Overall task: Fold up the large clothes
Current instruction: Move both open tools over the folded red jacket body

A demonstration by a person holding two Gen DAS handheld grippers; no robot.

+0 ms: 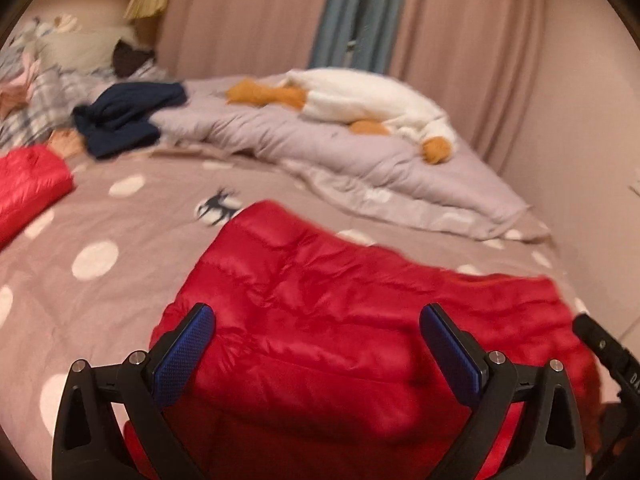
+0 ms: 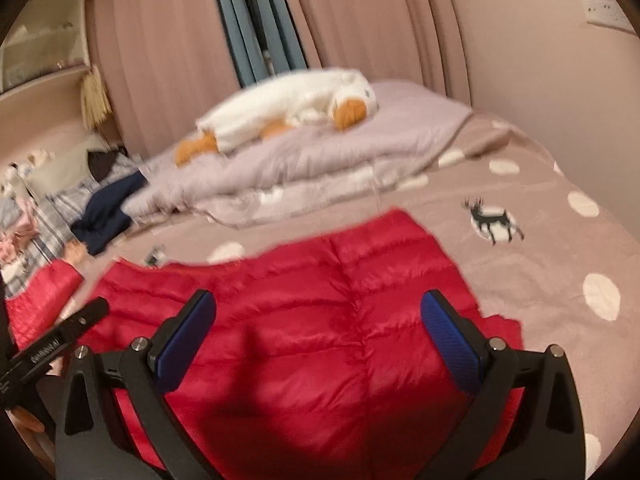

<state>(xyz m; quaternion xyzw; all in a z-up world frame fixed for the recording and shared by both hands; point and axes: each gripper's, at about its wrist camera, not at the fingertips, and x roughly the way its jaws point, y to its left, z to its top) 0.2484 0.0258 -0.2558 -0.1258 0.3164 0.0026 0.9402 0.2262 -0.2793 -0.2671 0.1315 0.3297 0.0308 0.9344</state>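
Both tongs, left [image 1: 316, 328] and right [image 2: 318, 318], hover spread above the red jacket [image 1: 340, 300].

Your jacket [image 1: 320, 304] lies on the bed sheet [image 1: 120, 216] right under both grippers. Behind it, at twelve to one o'clock in the left wrist view, a duvet [image 1: 360, 152] is bunched, with a plush toy [image 1: 360, 100] lying on top. At ten o'clock sits a heap of clothes [image 1: 124, 116]. Curtains [image 1: 260, 16] hang behind the bed.
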